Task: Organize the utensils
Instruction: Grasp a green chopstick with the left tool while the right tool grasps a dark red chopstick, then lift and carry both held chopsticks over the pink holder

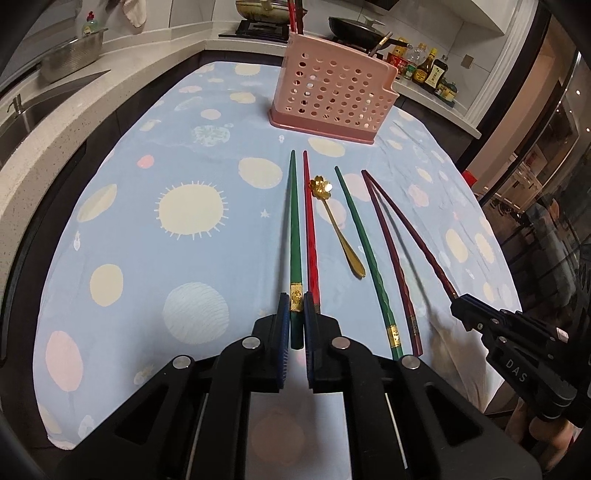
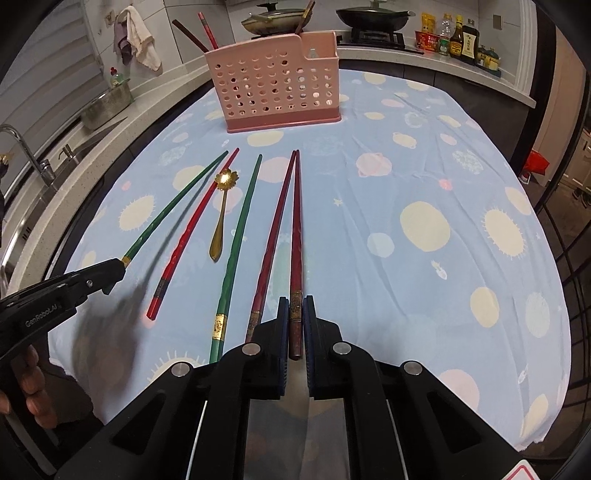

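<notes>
My left gripper (image 1: pixel 295 306) is shut on the thick end of a green chopstick (image 1: pixel 294 229) and holds it raised. Beside it on the blue cloth lie a red chopstick (image 1: pixel 311 229), a gold flower spoon (image 1: pixel 338 225), a second green chopstick (image 1: pixel 364 254) and a dark red chopstick (image 1: pixel 389 251). My right gripper (image 2: pixel 295 306) is shut on another dark red chopstick (image 2: pixel 296 229) and also shows in the left wrist view (image 1: pixel 460 301). The pink perforated utensil holder (image 2: pixel 275 83) stands at the far side with chopsticks in it.
The table's blue patterned cloth (image 2: pixel 424 184) has open room on the right. A sink and counter (image 1: pixel 44 107) run along the left. Pans sit on the stove (image 2: pixel 373 16) behind, with sauce bottles (image 2: pixel 458 37) at the back right.
</notes>
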Motion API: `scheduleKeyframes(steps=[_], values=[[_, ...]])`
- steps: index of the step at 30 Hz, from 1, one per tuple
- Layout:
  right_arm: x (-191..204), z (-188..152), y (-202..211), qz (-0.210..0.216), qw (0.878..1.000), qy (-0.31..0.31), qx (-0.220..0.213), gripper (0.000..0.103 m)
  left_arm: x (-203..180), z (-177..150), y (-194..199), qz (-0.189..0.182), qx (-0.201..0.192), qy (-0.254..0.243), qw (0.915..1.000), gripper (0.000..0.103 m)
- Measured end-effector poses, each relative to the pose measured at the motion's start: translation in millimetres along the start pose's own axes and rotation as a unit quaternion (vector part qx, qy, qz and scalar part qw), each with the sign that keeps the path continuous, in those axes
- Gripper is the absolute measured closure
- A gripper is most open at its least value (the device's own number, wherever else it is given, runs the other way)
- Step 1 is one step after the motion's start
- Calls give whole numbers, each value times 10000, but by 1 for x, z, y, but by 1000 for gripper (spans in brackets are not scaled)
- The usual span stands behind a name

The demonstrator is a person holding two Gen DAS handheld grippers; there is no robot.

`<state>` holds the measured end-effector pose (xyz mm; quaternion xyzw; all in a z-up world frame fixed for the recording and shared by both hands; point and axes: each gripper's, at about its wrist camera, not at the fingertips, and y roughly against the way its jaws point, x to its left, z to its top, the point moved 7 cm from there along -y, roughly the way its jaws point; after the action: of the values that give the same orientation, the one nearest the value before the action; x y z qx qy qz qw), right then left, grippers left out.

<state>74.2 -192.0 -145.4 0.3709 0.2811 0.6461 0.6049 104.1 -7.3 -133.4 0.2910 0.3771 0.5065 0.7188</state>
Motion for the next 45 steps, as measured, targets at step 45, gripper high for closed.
scheduleKeyframes(steps=[45], values=[[-40,207,102,550,9719,-615,-2205,96,-37,216,109,-261,-2273,-266,9731,96]])
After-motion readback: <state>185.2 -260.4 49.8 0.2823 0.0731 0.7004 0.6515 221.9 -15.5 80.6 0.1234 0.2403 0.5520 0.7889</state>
